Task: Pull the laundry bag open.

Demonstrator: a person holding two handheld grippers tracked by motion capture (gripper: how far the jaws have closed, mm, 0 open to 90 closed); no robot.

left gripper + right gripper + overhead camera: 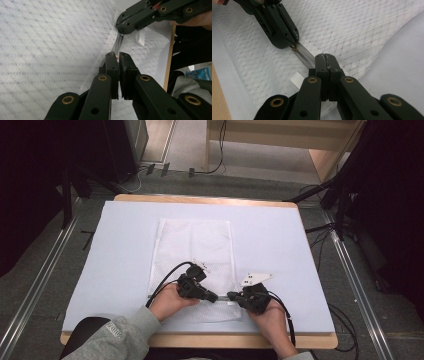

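Observation:
A white mesh zip bag lies flat on the pale blue table cover, its zipper running along the near edge. My left gripper is shut on the brass zipper pull; in its own view the jaws are pinched around it. A short stretch of closed zipper away, my right gripper is shut on the bag's zipper end, and it also reaches in at the top of the left gripper view. The two tips nearly meet. A small white label sticks out of the bag's edge.
The table's wooden front edge lies just behind my hands. Metal floor rails run along both sides. Cables trail on the floor at right, and a wooden unit stands beyond the table.

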